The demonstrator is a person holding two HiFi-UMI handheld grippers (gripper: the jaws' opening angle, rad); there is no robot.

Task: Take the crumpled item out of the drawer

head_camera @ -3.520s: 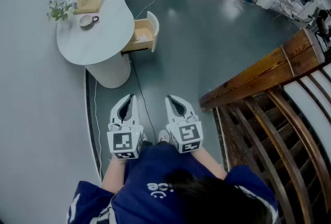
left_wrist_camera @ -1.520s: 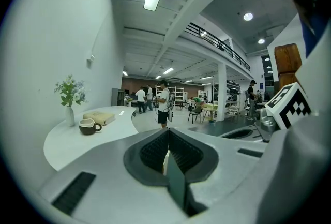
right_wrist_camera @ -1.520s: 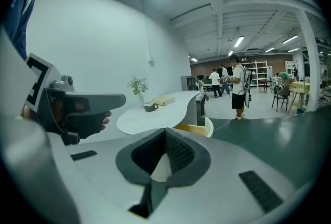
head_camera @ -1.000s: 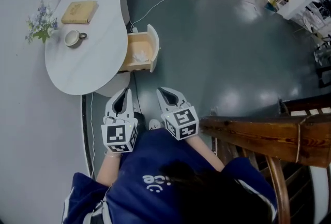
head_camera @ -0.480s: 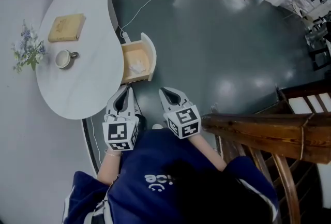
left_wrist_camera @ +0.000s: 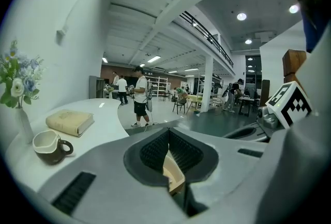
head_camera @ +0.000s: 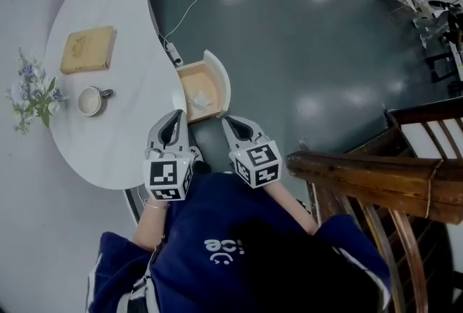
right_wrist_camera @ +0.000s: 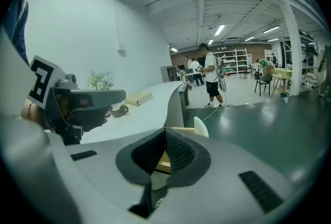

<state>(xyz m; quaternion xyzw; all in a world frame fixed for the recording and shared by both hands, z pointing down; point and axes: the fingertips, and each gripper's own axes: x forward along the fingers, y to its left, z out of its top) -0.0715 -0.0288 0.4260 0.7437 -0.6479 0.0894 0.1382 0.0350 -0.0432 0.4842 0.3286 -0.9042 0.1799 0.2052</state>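
A small wooden drawer (head_camera: 195, 84) with a white front stands pulled out from under the white curved table (head_camera: 134, 29). In it lies a crumpled white item (head_camera: 200, 100). Both grippers are held side by side just short of the drawer's near end. My left gripper (head_camera: 176, 115) is shut and empty, with its tips over the table's edge. To its right, my right gripper (head_camera: 226, 120) is shut and empty too, next to the drawer's front corner. In the left gripper view the drawer (left_wrist_camera: 173, 168) shows past the closed jaws. In the right gripper view its white front (right_wrist_camera: 202, 125) shows.
A tan book (head_camera: 87, 49), a cup (head_camera: 90, 100) and a vase of flowers (head_camera: 32, 91) stand on the table. A cable with a power strip (head_camera: 172, 53) runs over the dark green floor. A wooden chair (head_camera: 376, 174) is close on the right. People stand far off.
The table and open drawer have come nearer in the head view. Both grippers have moved forward up to the drawer's near end, still shut.
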